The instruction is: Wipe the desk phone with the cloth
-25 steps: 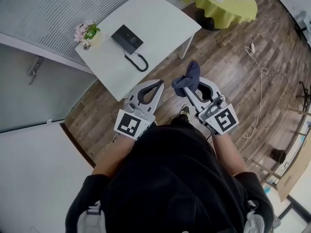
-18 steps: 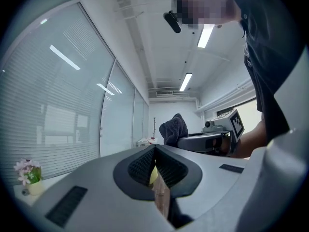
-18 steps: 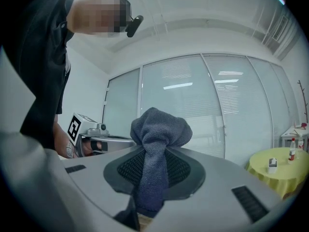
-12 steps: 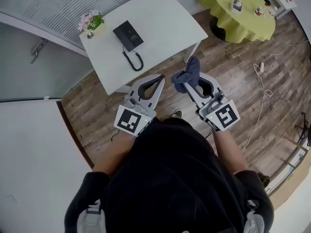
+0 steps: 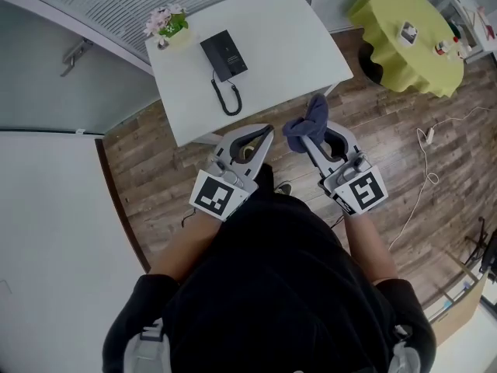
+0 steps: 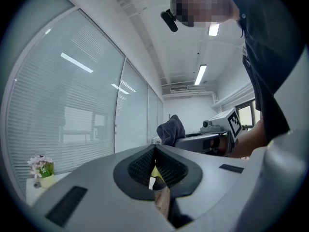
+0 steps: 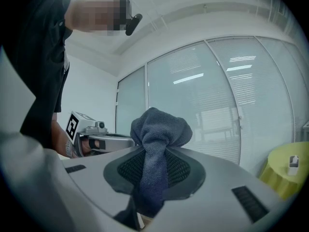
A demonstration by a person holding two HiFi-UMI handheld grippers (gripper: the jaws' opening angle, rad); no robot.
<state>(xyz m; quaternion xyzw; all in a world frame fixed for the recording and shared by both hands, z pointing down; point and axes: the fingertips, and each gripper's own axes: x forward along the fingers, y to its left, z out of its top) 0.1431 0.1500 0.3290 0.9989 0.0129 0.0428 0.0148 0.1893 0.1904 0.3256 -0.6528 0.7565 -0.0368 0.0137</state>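
Dark blue cloth (image 5: 308, 123), black desk phone (image 5: 224, 54), white table (image 5: 287, 37), lime tablecloth (image 5: 388, 29)

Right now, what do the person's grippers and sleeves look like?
Both the left gripper and the right gripper are pale grey moulded shells tapering to two jaws lined with dark meshed pads. Each carries a cube with black-and-white square markers at its rear. The person wears a black short-sleeved top.
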